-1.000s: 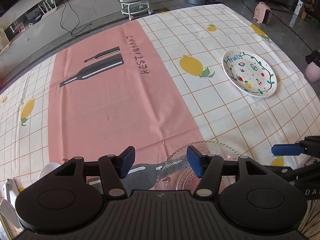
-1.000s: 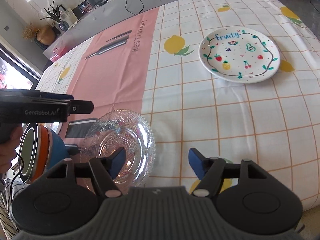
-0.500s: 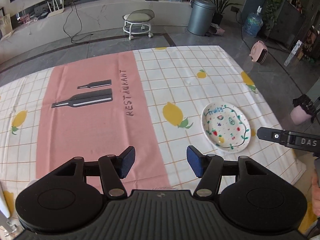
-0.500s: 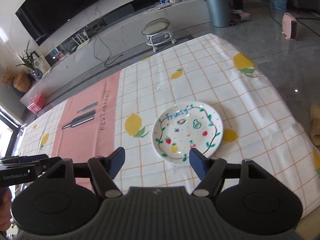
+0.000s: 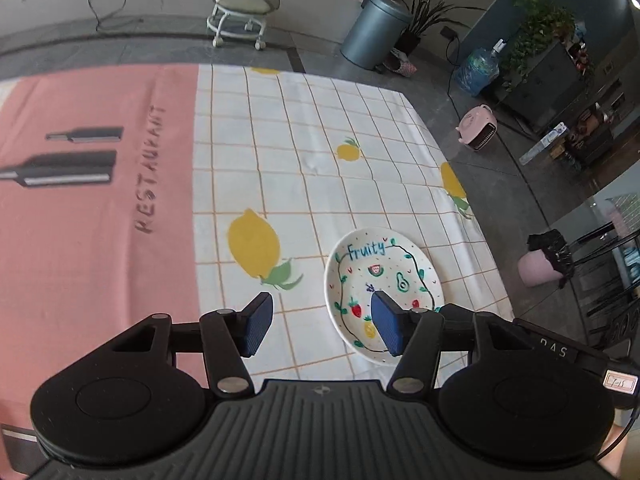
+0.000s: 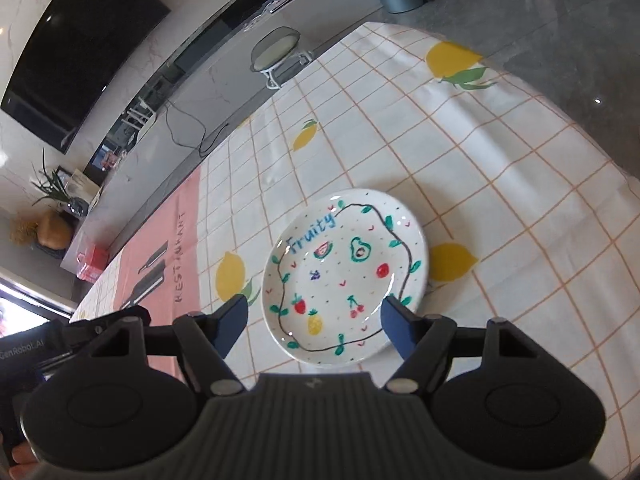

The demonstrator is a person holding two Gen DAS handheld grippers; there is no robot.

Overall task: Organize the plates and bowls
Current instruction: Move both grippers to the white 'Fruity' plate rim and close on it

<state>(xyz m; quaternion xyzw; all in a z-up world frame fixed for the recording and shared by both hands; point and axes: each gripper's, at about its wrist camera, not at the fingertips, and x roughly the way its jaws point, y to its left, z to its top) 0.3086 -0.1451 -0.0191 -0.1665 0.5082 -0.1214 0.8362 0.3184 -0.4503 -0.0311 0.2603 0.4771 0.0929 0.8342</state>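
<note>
A white plate (image 5: 376,268) painted with fruit and the word "Fruity" lies on the checked tablecloth near the table's right edge. It also shows in the right wrist view (image 6: 344,264), just ahead of my right gripper (image 6: 312,326), which is open and empty with the plate's near rim between its fingers' line. My left gripper (image 5: 322,328) is open and empty above the cloth, to the left of the plate, its right pad over the plate's near-left rim. The right gripper's body (image 5: 560,350) shows at the right of the left wrist view. No bowl is in view.
The tablecloth has a pink "RESTAURANT" strip (image 5: 92,216) on the left and lemon prints. The table's right edge (image 5: 476,216) drops to a grey floor with a pink heater (image 5: 478,132), a pink bin (image 5: 538,268), a stool (image 5: 242,14) and a grey bin (image 5: 374,32).
Both grippers have lifted away from the glass plate, now out of view, and swung right toward the fruit plate, which now lies close ahead of both. Both stayed open.
</note>
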